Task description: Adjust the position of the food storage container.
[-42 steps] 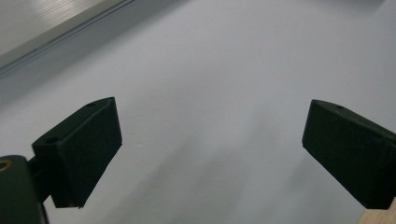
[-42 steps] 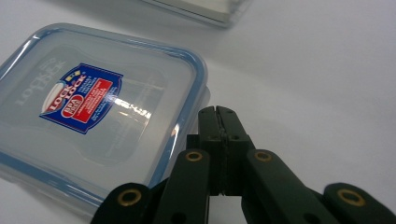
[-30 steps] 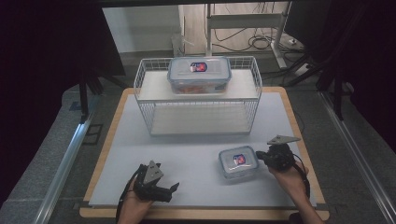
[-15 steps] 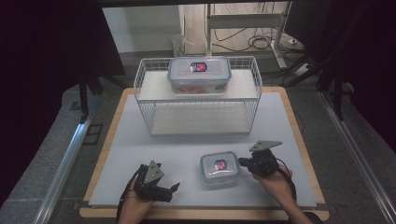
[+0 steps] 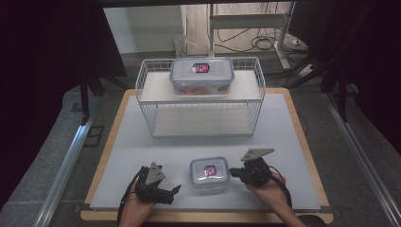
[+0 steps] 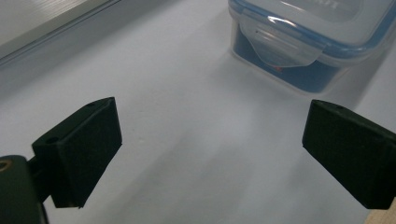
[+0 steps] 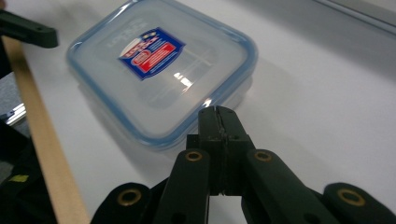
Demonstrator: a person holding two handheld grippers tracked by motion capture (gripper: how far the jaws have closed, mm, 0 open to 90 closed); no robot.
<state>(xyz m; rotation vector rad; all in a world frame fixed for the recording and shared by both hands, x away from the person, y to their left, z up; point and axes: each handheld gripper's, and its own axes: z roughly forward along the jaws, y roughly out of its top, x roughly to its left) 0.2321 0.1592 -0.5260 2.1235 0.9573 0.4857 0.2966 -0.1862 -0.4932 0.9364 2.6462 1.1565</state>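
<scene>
A small clear container with a blue rim and a red-and-blue label [image 5: 209,172] lies on the white mat near the front edge. My right gripper [image 5: 232,173] is shut, its tip against the container's right side. In the right gripper view the closed jaws [image 7: 218,116] meet the small container [image 7: 159,70] at its rim, with nothing between them. My left gripper [image 5: 174,191] rests at the front left, open, pointing toward the container. In the left gripper view its jaws [image 6: 210,154] stand wide apart, with the container [image 6: 303,42] a short way ahead.
A white wire basket [image 5: 146,90] stands at the back of the mat, with a larger lidded container [image 5: 202,75] on its upper shelf. The mat [image 5: 142,146] lies on a wooden board, whose front edge [image 7: 42,140] runs close to the container.
My right gripper has moved left across the mat, and the small container has slid left with it, nearer the left gripper. The left hand has kept still.
</scene>
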